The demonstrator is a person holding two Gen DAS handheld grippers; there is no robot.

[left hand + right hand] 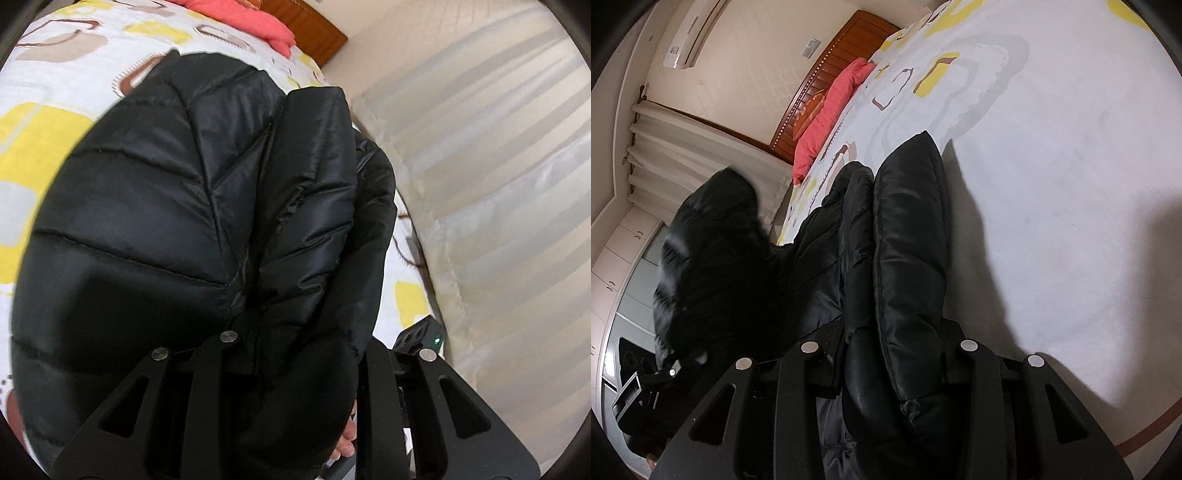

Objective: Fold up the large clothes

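Both my grippers are pinched on the black quilted puffer jacket (192, 206): the left gripper (295, 354) bites a bunched padded edge, the right gripper (894, 354) clamps a thick folded roll. The jacket lies on the white bedspread with yellow and brown shapes (1052, 184), its long axis running away from my right gripper. The nylon looks slick, glossy and puffy.

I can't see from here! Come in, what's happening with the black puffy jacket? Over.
Both hand-held grippers, left and right, clamped on black puffer jacket. Jacket bunched, partly lifted over patterned bedspread. Pink pillow far up bed, nothing blocking.
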